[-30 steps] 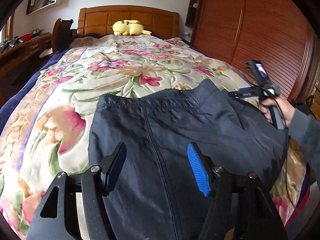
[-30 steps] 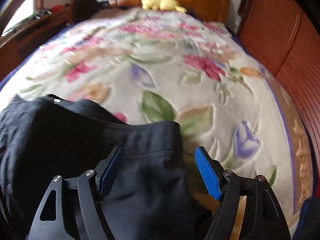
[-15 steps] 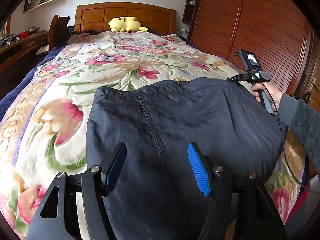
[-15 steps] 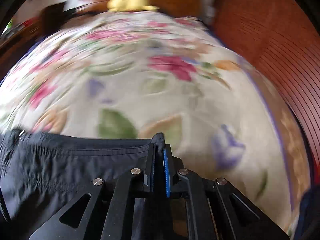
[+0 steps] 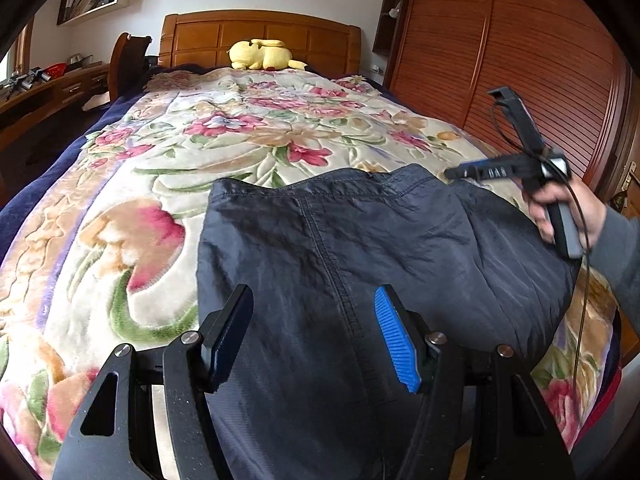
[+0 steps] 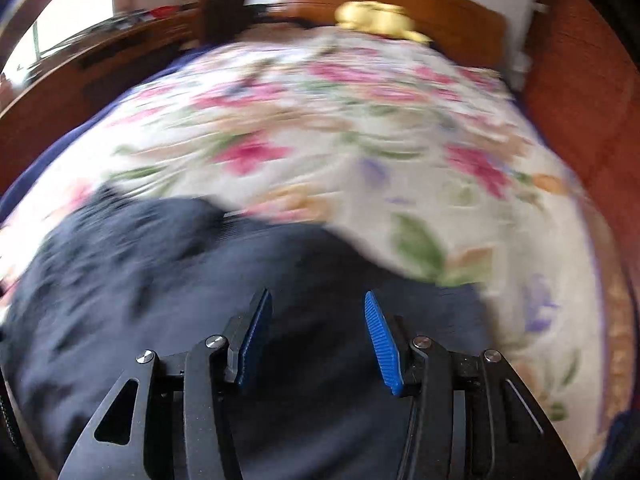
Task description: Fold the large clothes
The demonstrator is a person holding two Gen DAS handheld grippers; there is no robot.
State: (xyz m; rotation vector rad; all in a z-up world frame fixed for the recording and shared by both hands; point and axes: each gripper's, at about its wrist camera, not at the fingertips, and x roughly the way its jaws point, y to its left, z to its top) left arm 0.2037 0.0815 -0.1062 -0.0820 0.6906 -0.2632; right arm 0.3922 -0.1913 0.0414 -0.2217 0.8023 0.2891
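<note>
Presently, the left gripper (image 5: 314,334) is held low over the near part of the dark navy garment (image 5: 360,264), pointing forward and downward toward the headboard (image 5: 260,38). Its jaws stand spread, one black pad and one blue ribbed pad (image 5: 396,340) set apart, with cloth seen beneath the gap but neither pad pressing on it.

The right gripper (image 5: 452,174) appears in the left wrist view at the far right, carried by a hand (image 5: 560,210) in a grey sleeve (image 5: 618,252). The hand wraps the handle from below, the tool body reaching leftward, its tip at the garment's far right corner; whether it touches the cloth cannot be told from that view. In its own view the right gripper (image 6: 318,336) shows its jaws parted and opening, dark fabric lying below the gap, no pad closing on it. That view is smeared by motion blur.

The garment lies on the floral bedspread (image 5: 160,168) at the near end of the bed, toward the right side. Its long axis runs from the near edge away toward the headboard, following a stitched seam (image 5: 336,280) that runs up its middle. The hemmed far edge (image 5: 320,190) lies crosswise to that seam, facing the headboard, slightly raised toward its right end.

A yellow plush toy (image 5: 262,54) rests against the headboard, well apart from the garment. A slatted wooden wardrobe (image 5: 520,60) stands along the right side of the bed.
</note>
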